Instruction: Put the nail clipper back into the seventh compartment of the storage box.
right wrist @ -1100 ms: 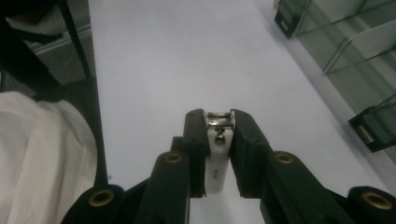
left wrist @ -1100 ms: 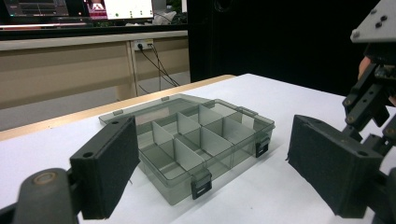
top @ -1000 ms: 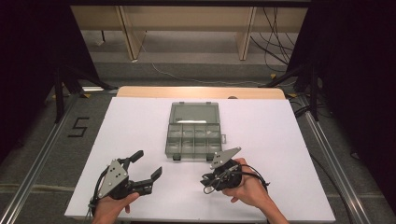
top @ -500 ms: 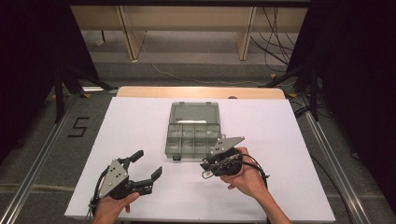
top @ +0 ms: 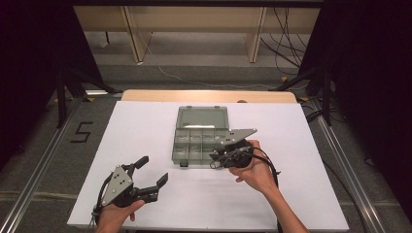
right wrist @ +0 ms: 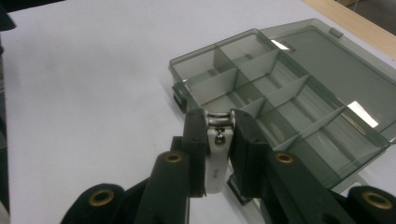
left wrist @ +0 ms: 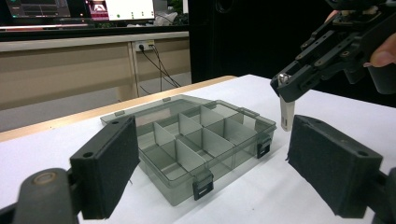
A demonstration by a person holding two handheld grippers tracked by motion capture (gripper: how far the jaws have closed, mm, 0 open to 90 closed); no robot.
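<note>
— What's the right claw (right wrist: pixel 218 140) got there?

— A small white nail clipper (right wrist: pixel 217 161) with a shiny metal end. The two black pads are pinching it from either side, so it stands between them with the metal end up in the right gripper view.

— And where is that?

— At the near right corner of the smoky plastic organiser box (top: pixel 200 141), in the middle of the white table (top: pixel 145 126). From the left gripper view the clipper (left wrist: pixel 287 114) hangs down out of the claw (left wrist: pixel 292 91), just beside the box's (left wrist: pixel 196 140) corner and off the table (left wrist: pixel 243 200).

— Is the box shut?

— No, its lid (top: pixel 202 117) lies flat open on the far side. The compartments I can see look bare, split by thin dividers. Two black latches sit on the near wall.

— And the left claw (top: pixel 152 171)?

— Spread wide, holding nothing. It sits low near the front left of the table, well apart from the box, pointing toward it, with a hand (top: pixel 114 216) round its grip.
</note>
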